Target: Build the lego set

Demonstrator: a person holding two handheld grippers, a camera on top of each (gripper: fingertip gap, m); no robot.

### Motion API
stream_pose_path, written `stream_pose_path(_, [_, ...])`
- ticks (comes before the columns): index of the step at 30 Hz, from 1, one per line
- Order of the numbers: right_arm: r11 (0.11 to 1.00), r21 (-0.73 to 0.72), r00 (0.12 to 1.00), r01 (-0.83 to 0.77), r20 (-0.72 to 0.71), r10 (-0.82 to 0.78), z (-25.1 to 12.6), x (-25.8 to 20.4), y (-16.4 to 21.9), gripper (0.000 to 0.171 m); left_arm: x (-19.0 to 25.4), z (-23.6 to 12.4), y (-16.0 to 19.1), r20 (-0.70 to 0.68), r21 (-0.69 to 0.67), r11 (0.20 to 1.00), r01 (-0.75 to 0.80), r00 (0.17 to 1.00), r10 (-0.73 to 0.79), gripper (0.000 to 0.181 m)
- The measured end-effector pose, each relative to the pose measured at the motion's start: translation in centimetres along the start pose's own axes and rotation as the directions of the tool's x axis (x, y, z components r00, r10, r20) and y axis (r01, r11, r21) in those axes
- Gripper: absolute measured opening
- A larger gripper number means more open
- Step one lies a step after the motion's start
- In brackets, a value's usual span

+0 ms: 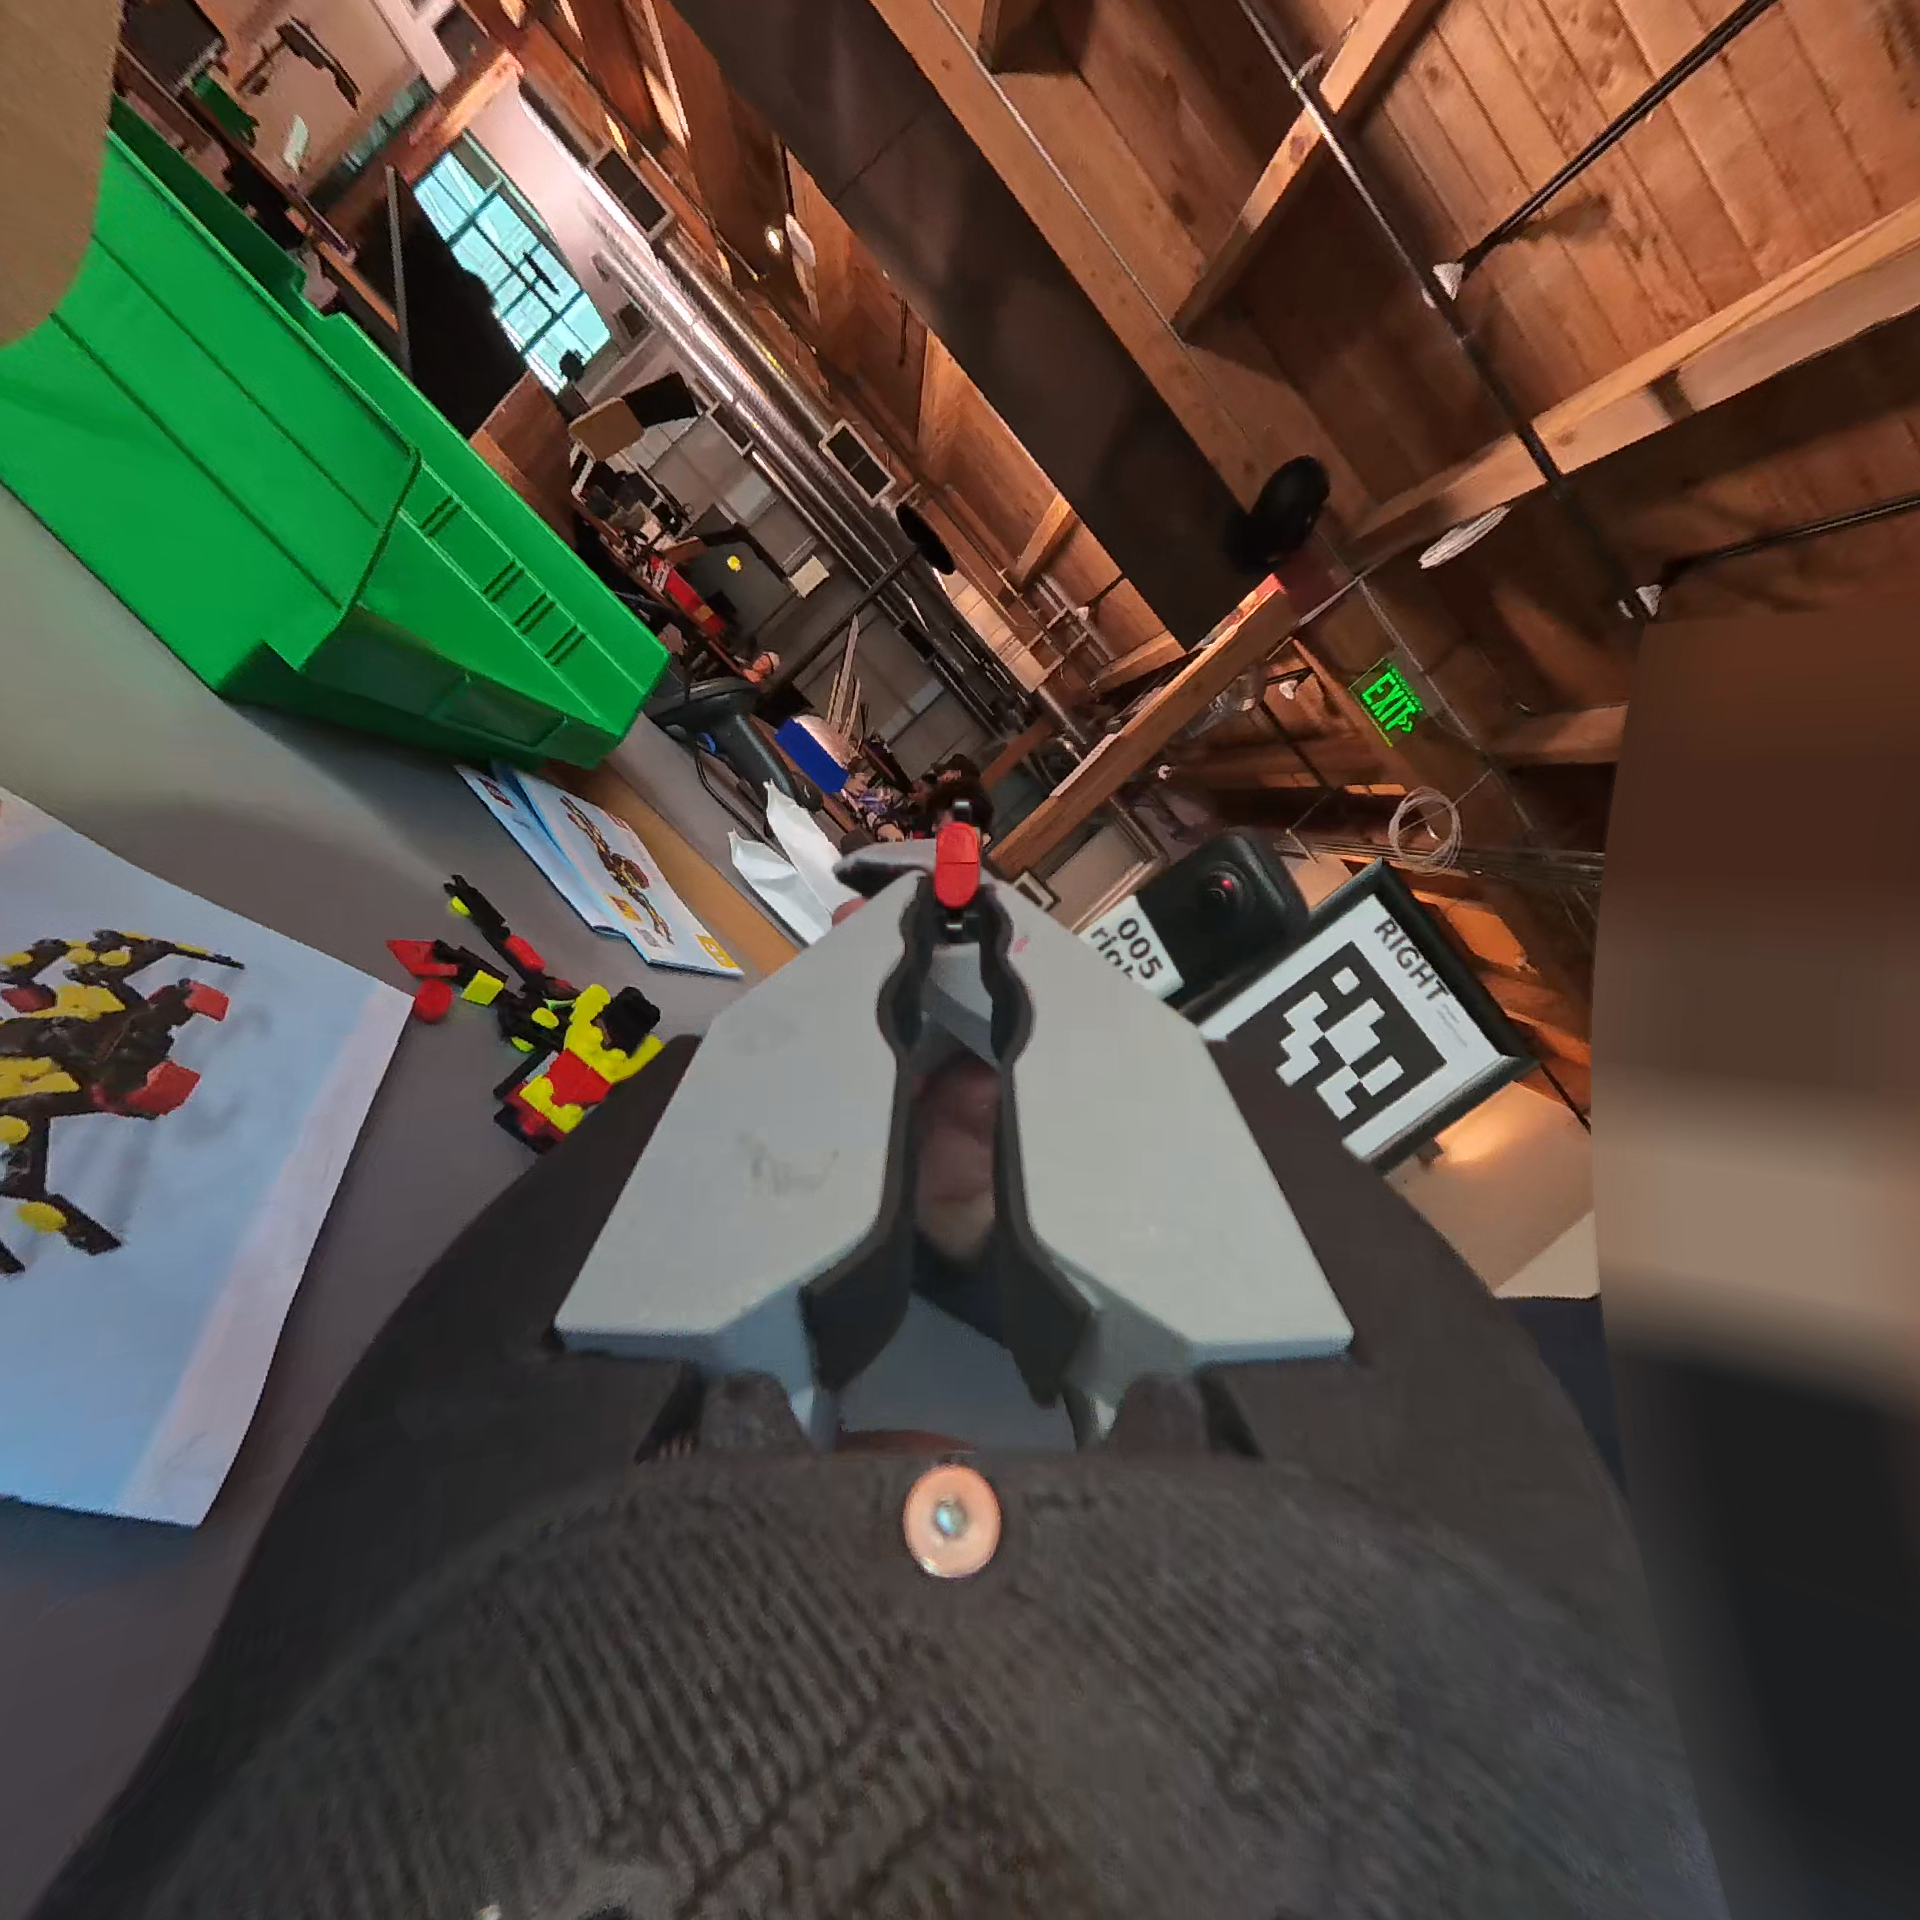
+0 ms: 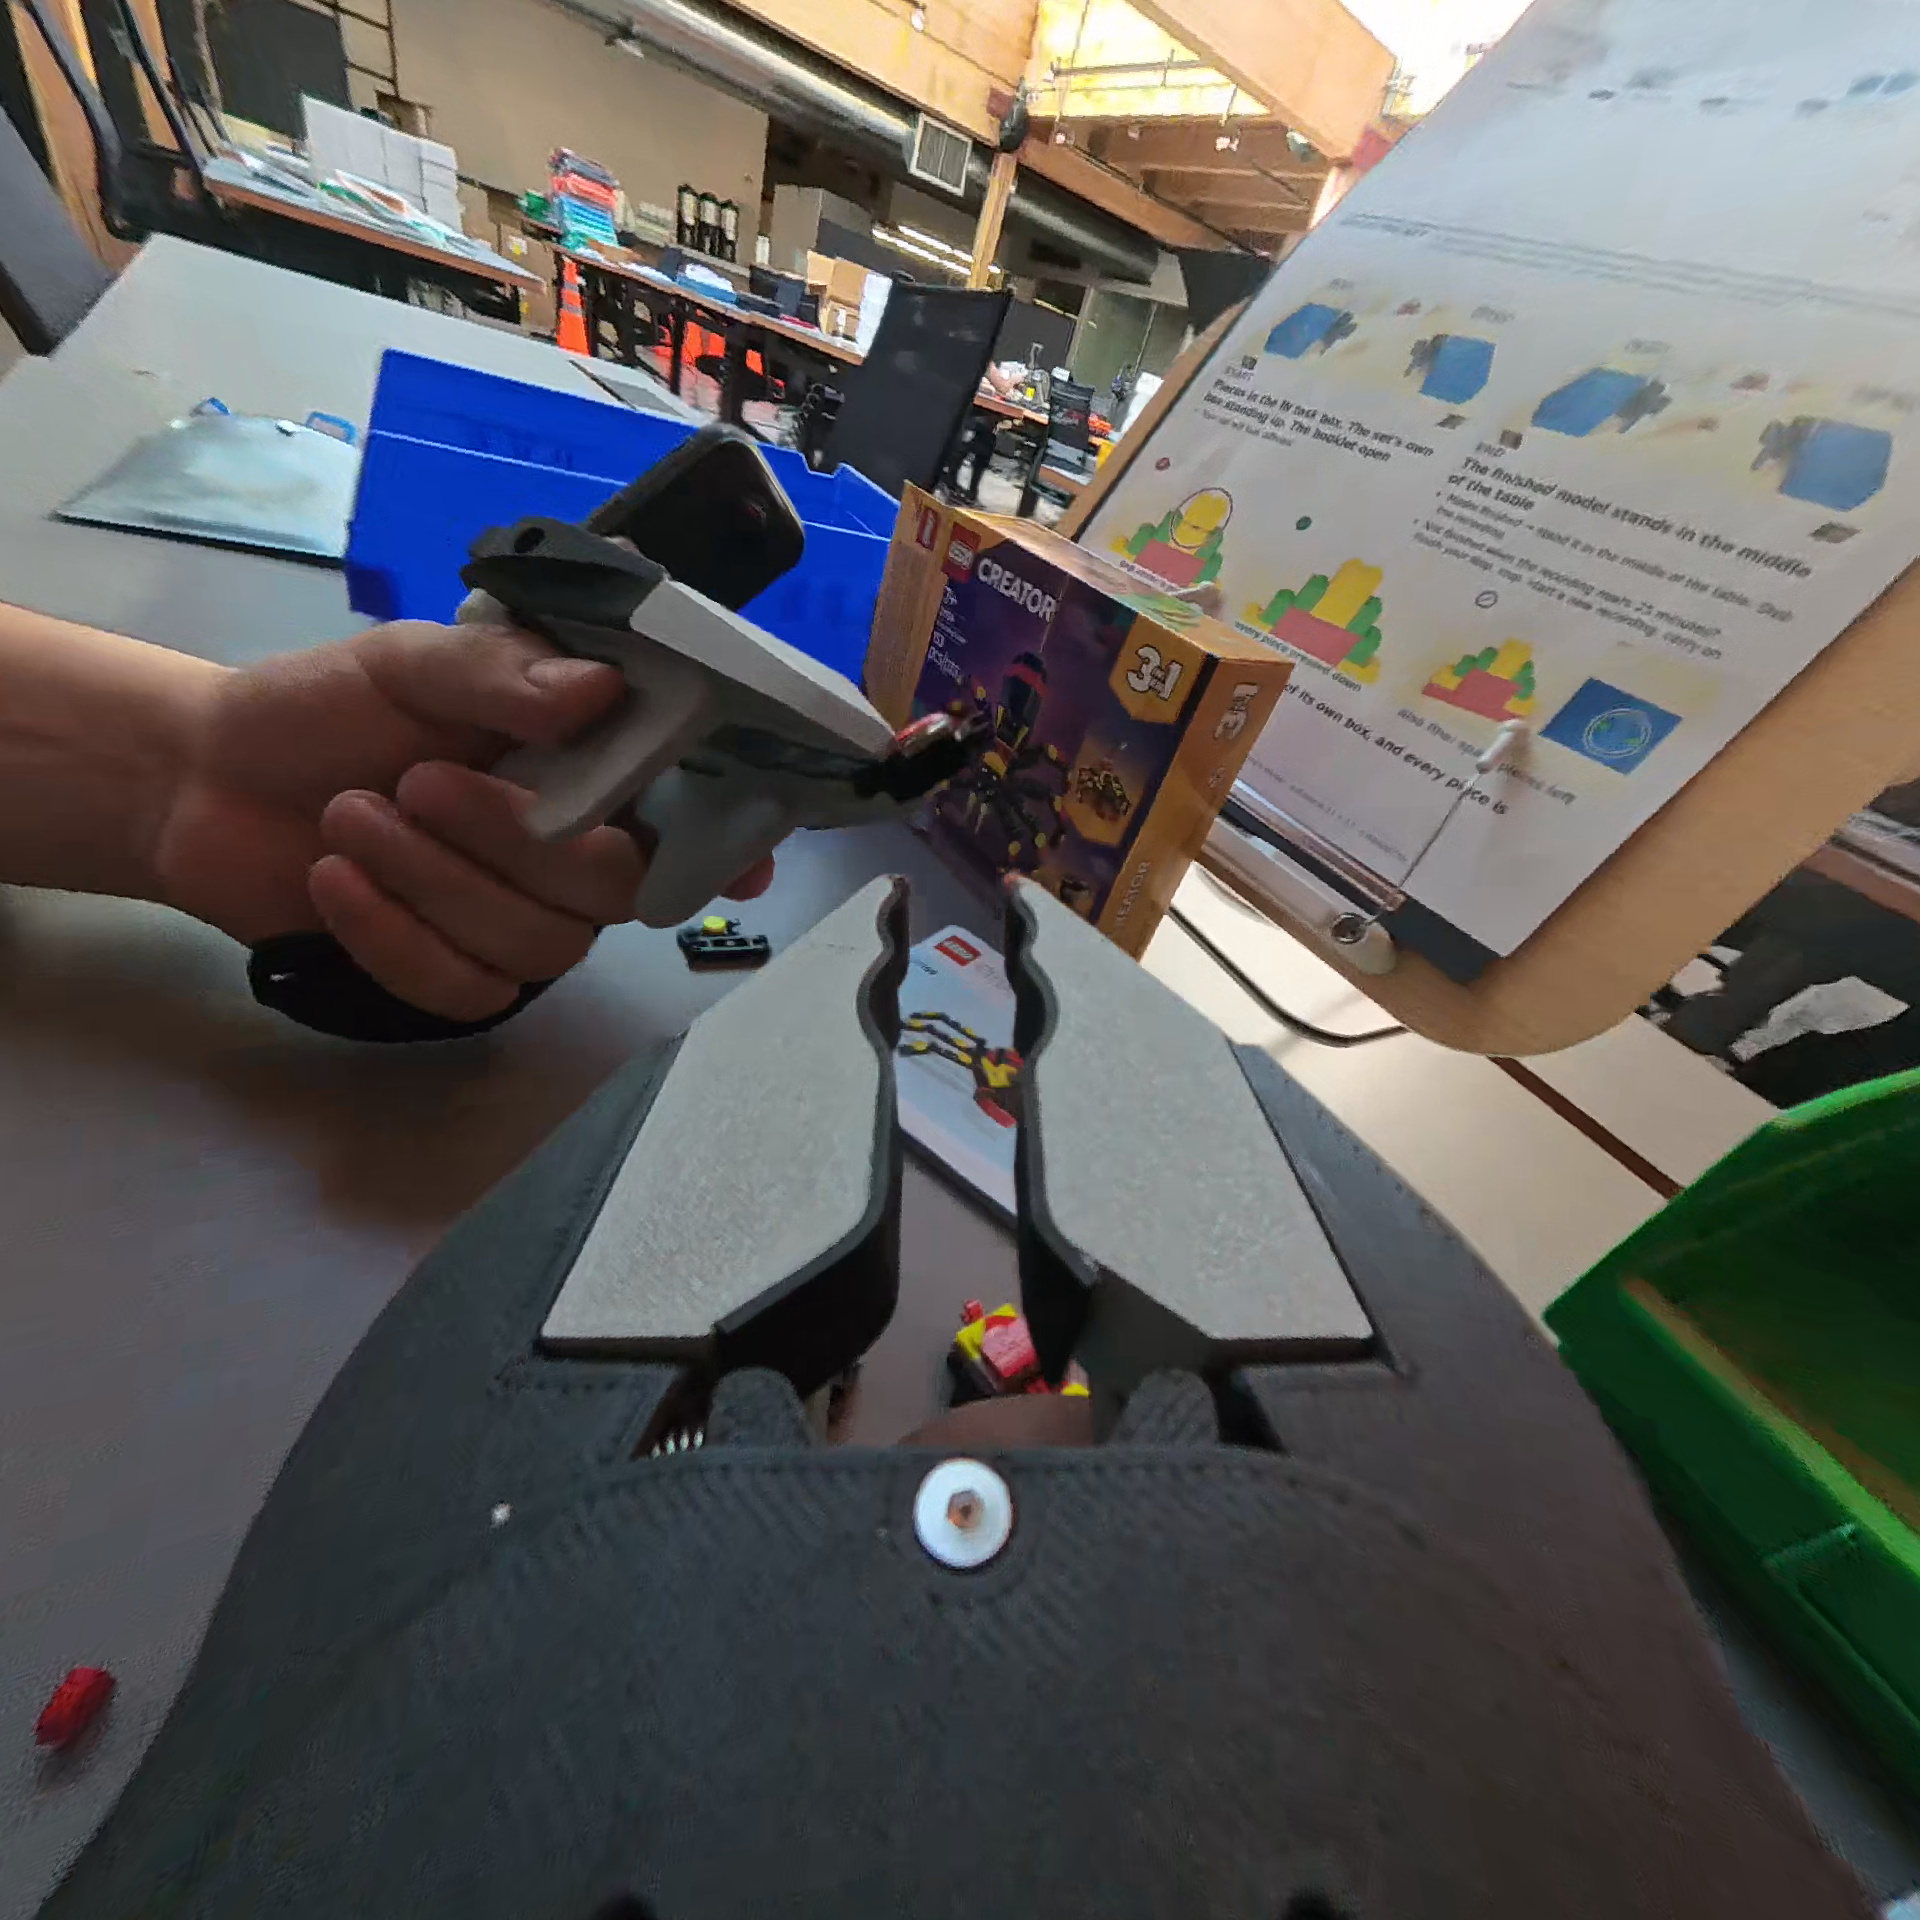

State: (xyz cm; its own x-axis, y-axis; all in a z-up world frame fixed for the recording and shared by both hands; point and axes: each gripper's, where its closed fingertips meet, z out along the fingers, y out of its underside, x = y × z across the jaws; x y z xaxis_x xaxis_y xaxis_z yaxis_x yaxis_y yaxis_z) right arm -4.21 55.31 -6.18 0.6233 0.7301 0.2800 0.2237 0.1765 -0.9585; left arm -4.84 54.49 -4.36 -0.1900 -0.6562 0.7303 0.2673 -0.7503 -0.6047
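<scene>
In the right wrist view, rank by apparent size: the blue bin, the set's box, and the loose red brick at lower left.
1. Blue bin, though the left tongs hide part of it
2. Set's box, close behind and nearer the camera, so this order is unsure
3. Loose red brick, clearly smallest

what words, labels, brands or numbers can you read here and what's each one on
I won't copy out writing; these things bear it:
Yellow-and-purple set box: brand, title, numbers, legible.
Instruction sheet on wooden stand: mostly blurred.
Booklet: small logo.
Green lit sign overhead: legible.
Black-and-white marker card: one word.
</scene>
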Motion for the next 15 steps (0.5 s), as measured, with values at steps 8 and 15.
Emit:
stream_pose_path(8, [0.967, 0.0, 0.964, 0.253, -0.081, -0.252, -0.4, -0.7, -1.1, 0.012, -0.6, 0.3, 1.0, 0.007, -0.037, 0.997, 0.063, 0.998, -0.063, 0.005])
stream_pose_path(15, [0.942, -0.035, 0.939, 0.335, -0.071, -0.337, -0.3, -1.1, -0.4, 0.009, -1.2, 0.2, 1.7, 0.03, -0.077, 0.993, 0.093, 0.995, -0.091, 0.005])
